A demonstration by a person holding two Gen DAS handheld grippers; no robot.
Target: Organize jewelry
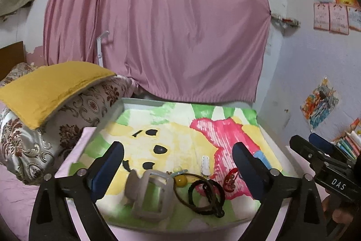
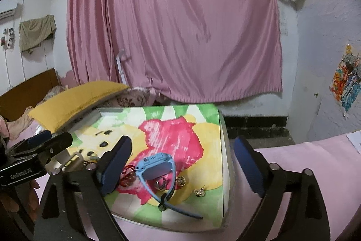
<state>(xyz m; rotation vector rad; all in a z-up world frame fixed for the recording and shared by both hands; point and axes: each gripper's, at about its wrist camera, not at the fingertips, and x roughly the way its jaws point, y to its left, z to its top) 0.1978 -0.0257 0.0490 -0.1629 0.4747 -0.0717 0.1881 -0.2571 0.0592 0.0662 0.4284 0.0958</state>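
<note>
Both pairs of blue-padded fingers stand spread wide with nothing pinched between them, the left gripper [image 1: 178,164] and the right gripper [image 2: 182,164] each hovering above one painted tray with a yellow, green and pink pattern [image 1: 158,119] on the pink bed. On that tray, largest first, lie one grey square-framed watch strap [image 1: 150,194], one light-blue plastic wristwatch [image 2: 158,169], one dark brown cord bracelet [image 1: 206,195], one red beaded trinket [image 1: 230,181], one yellow bead [image 1: 180,180] and one small white clip [image 1: 205,164]. Two small gold earrings [image 2: 199,192] lie near the blue watch.

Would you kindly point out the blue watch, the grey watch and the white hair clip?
blue watch [image 2: 158,167]: right wrist view, on its case.
grey watch [image 1: 155,193]: left wrist view, on its square case.
white hair clip [image 1: 205,164]: left wrist view, on its middle.
</note>
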